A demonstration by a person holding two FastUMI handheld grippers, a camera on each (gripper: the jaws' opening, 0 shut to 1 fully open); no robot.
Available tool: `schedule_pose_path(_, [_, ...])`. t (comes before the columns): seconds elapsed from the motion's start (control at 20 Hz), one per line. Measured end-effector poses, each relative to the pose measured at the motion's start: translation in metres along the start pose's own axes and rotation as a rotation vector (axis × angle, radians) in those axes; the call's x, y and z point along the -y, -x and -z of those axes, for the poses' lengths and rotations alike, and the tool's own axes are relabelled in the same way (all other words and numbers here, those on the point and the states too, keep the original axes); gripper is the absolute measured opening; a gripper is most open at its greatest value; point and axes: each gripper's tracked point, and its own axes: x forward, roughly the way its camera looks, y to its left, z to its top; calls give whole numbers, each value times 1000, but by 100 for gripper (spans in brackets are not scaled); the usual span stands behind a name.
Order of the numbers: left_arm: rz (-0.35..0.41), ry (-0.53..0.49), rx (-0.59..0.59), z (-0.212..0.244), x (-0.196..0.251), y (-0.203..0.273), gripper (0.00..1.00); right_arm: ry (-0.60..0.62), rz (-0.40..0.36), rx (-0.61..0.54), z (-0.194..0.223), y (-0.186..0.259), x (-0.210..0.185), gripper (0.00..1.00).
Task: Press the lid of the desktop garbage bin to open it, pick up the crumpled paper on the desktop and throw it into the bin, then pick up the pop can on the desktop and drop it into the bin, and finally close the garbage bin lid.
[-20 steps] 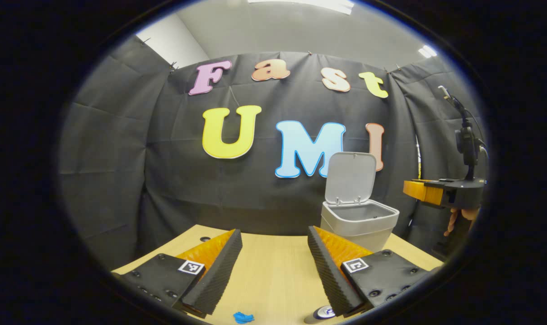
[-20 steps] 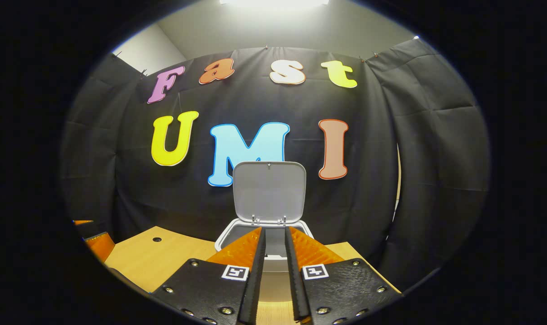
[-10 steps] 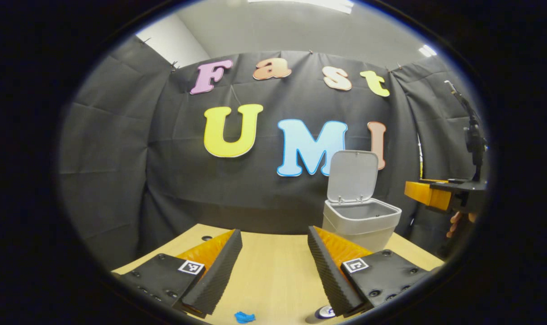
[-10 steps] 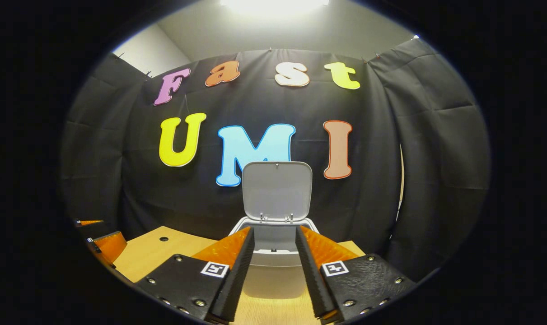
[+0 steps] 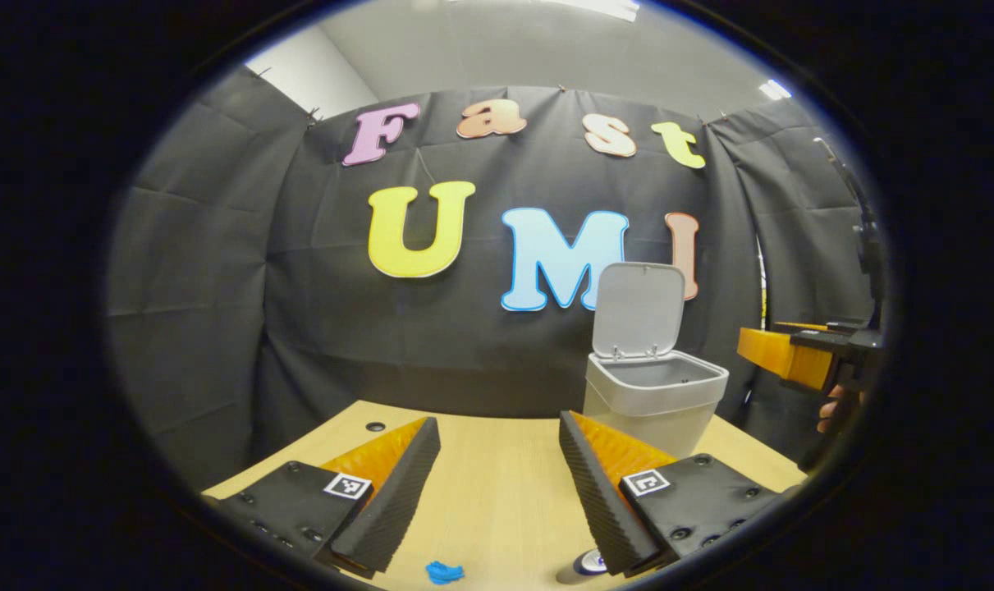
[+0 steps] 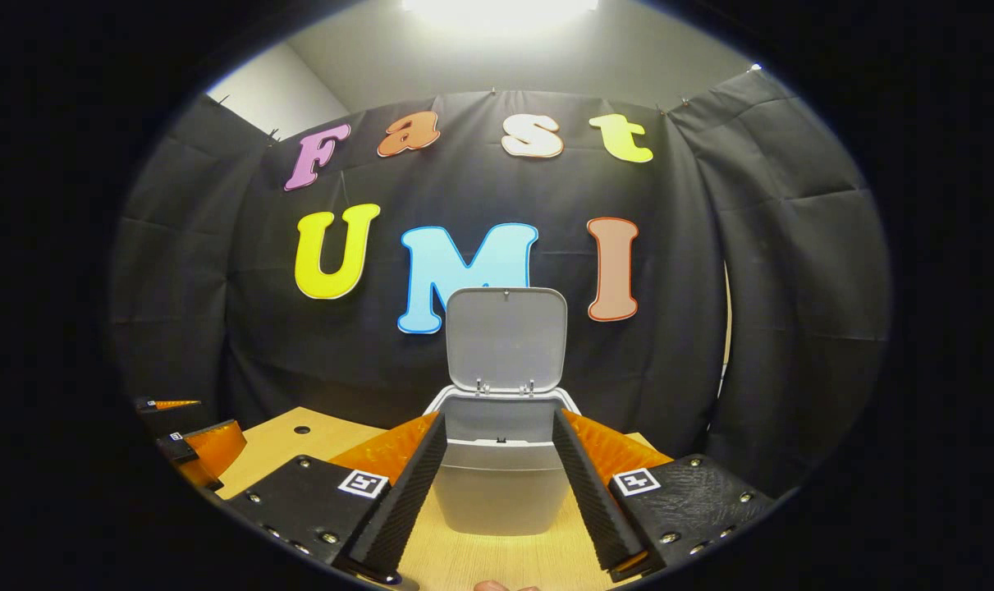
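Observation:
The grey bin [image 5: 654, 402] stands at the table's far right with its lid [image 5: 638, 310] tipped up against the wall. My left gripper [image 5: 497, 423] is open above the table, with nothing between its fingers. A small blue crumpled scrap [image 5: 443, 572] and the top of the pop can [image 5: 587, 565] lie at the bottom edge, below the fingers. In the right gripper view, my right gripper [image 6: 499, 416] is open and faces the bin [image 6: 501, 484] squarely, a short way in front of it. The raised lid [image 6: 506, 338] hides none of the opening.
The wooden table [image 5: 497, 484] has a small round hole [image 5: 374, 427] near its far left. The right gripper [image 5: 759, 349], with a hand under it, hangs right of the bin. The left gripper [image 6: 189, 439] sits at the left edge of the right gripper view.
My right gripper went from nearly shut to wide open and drew back from the bin, so the bin's front now shows. The left gripper stayed open, almost still.

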Motion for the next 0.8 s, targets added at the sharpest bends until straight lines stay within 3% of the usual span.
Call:
schedule_pose_path(0.1, [-8,-7,-5,3,-3,0,95,6,2,5,2,4,0,86])
schedule_pose_path(0.15, [-12,-9,-7,4,-4,1,95,5,3,7,2,5,0,93])
schedule_pose_path(0.5, [-7,-21,-37,19,-12,2,96,6,13,-16,12,12,-6,94])
schedule_pose_path(0.8, [0,-5,-157,77,-34,3,96,14,24,-39,25,24,-11,94])
